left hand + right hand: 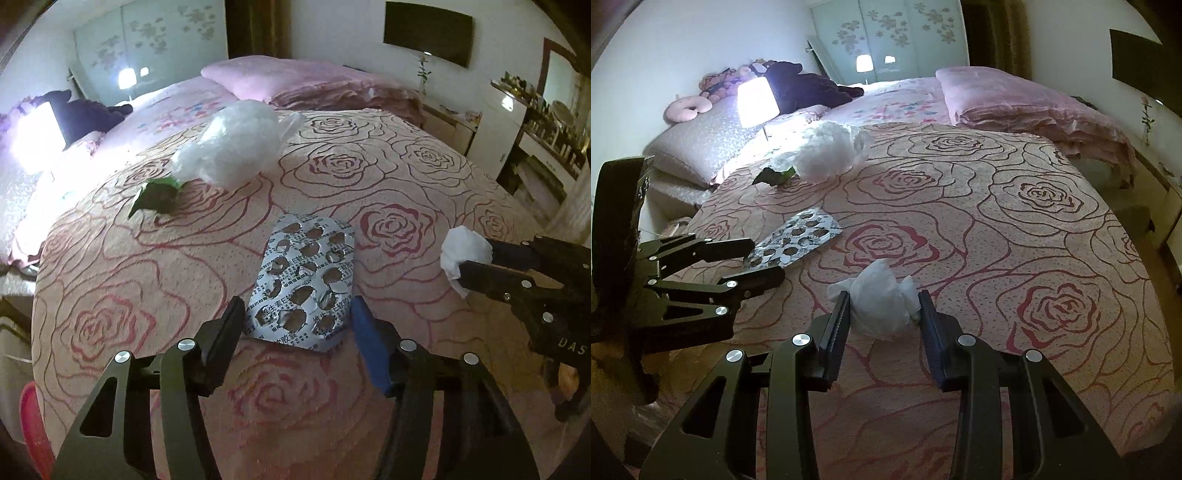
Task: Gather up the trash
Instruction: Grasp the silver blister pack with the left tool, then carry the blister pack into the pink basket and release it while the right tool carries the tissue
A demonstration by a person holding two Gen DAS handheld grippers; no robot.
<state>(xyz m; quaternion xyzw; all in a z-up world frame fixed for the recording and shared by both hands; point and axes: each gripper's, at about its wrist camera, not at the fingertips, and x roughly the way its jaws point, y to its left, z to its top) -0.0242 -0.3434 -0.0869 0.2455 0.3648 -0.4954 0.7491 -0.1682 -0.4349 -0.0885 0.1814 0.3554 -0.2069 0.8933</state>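
Observation:
A silver blister pack with torn-out pockets lies on the rose-patterned bedspread. My left gripper straddles its near end, and both pads touch its long edges. My right gripper is shut on a crumpled white tissue, just above the spread to the right of the pack. Farther back lie a white plastic bag and a green wrapper beside it.
A folded pink blanket lies at the far end of the bed. A lit lamp, pillows and a dark plush toy are at the left. A red object sits low beside the bed. A dresser stands at the right.

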